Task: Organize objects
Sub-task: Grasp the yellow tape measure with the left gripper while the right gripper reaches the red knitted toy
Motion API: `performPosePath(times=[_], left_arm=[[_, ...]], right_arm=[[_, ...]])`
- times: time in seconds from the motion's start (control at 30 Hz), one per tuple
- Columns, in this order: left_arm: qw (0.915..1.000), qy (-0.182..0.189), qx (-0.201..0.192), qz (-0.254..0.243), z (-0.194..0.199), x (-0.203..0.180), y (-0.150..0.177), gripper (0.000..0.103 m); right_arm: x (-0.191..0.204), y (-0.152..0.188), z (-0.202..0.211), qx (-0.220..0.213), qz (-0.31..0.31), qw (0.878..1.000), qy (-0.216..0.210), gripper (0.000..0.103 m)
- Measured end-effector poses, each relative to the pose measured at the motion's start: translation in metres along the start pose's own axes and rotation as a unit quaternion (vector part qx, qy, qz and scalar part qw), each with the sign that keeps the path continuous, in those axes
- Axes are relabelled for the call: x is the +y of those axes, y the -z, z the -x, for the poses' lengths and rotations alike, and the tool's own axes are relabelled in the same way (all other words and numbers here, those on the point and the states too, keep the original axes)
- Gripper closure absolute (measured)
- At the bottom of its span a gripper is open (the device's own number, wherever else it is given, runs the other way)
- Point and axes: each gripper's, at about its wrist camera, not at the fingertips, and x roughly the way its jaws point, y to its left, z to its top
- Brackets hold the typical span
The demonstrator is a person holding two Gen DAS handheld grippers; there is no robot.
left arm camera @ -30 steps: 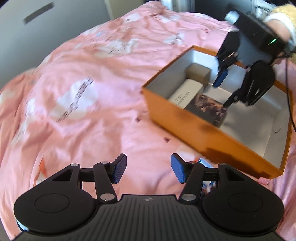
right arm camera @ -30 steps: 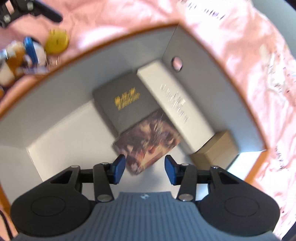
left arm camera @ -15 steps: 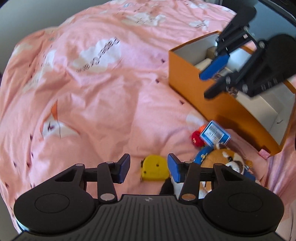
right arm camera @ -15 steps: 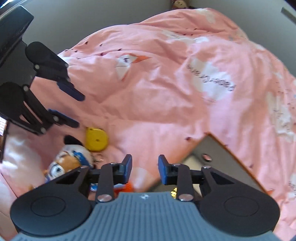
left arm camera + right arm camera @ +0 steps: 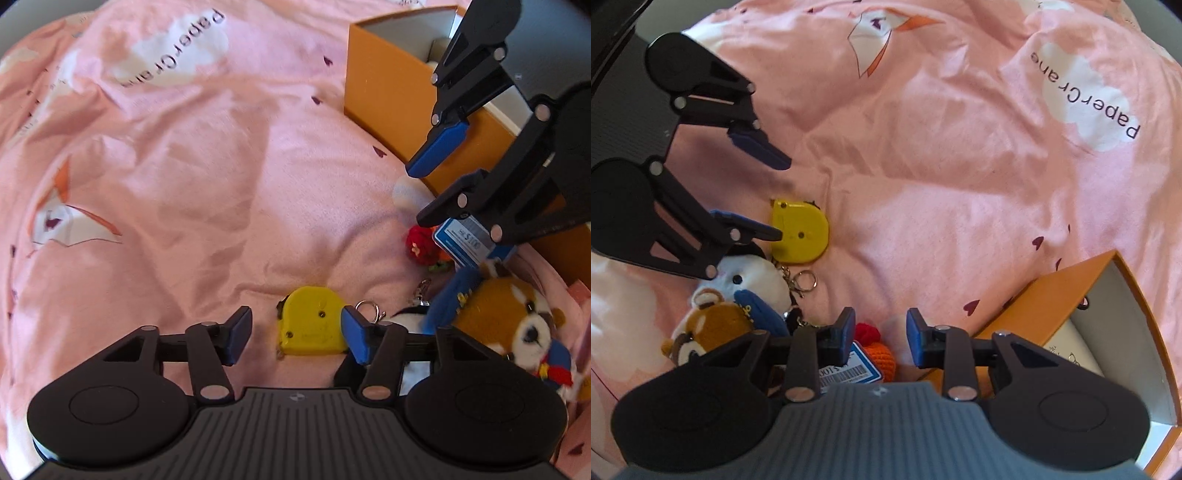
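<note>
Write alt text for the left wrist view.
The left gripper, jaws open, straddles a yellow tape measure on a pink bedspread. Right of it lie plush keychains; the right gripper hangs before an orange box.

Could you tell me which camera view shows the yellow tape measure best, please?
The right wrist view: the yellow tape measure lies almost whole on the pink bedspread, only its edge crossed by the left gripper. In the left wrist view, one fingertip hides its right edge.
</note>
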Motion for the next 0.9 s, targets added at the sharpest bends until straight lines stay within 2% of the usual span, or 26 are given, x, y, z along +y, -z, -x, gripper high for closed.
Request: performPosePath(times=[0.23,0.47,0.57,0.63,0.8,0.9], left_arm=[[0.9985,0.021,0.051,0.000,-0.022,-0.006,-0.012,0.026],[0.9939,-0.005,0.105,0.033,-0.049,-0.009,-0.011,0.026],[0.9933,-0.022,0.111,0.023,-0.046,-0.013,-0.009,0.032],[0.9933,-0.027,0.111,0.014,-0.041,-0.016,-0.006,0.041],[0.9945,-0.049,0.092,0.015,-0.024,-0.010,0.009,0.042],[0.9960,-0.046,0.068,0.036,-0.009,0.001,0.021,0.042]], right_arm=[[-0.005,0.003,-0.006,0.018,0.012,1.000,0.000,0.071],[-0.009,0.004,-0.008,0.026,0.023,0.999,-0.002,0.071],[-0.006,0.005,-0.012,0.037,0.036,0.999,-0.009,0.071],[-0.004,0.004,-0.015,0.047,0.043,0.998,-0.010,0.071],[-0.002,-0.004,-0.025,0.067,0.040,0.997,-0.004,0.069],[0.001,-0.008,-0.032,0.087,0.037,0.995,-0.006,0.061]])
